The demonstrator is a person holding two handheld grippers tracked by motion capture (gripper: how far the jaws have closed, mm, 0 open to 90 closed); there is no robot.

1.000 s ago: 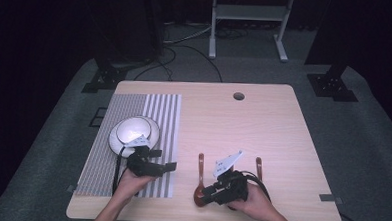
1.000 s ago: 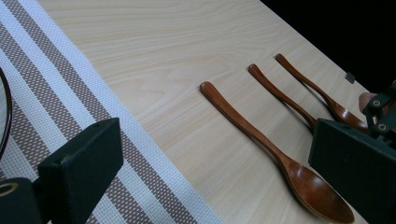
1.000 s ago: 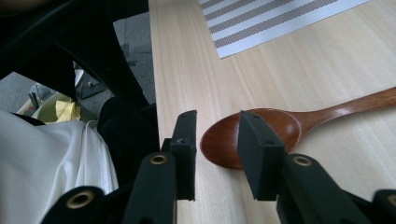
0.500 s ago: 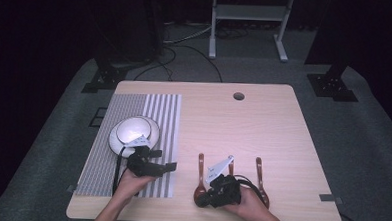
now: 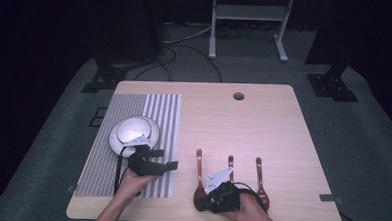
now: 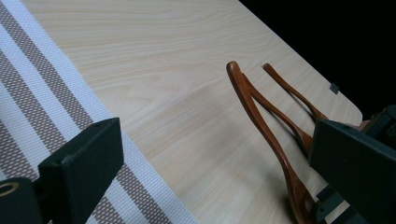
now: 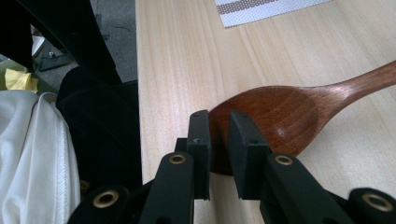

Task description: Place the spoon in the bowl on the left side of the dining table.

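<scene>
- Here, the right gripper (image 7: 218,135) has just closed its jaws on the bowl rim of a wooden spoon (image 7: 280,114) near the tabletop's (image 5: 263,123) front edge.
- The left gripper (image 5: 154,161) hangs open over the striped mat (image 5: 161,106).

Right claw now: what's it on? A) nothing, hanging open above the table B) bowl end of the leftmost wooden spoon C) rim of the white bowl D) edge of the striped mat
B: in the right gripper view the right claw has its jaws pinched on the rim of the wooden spoon at its bowl end, with the spoon lying on the table.
</scene>
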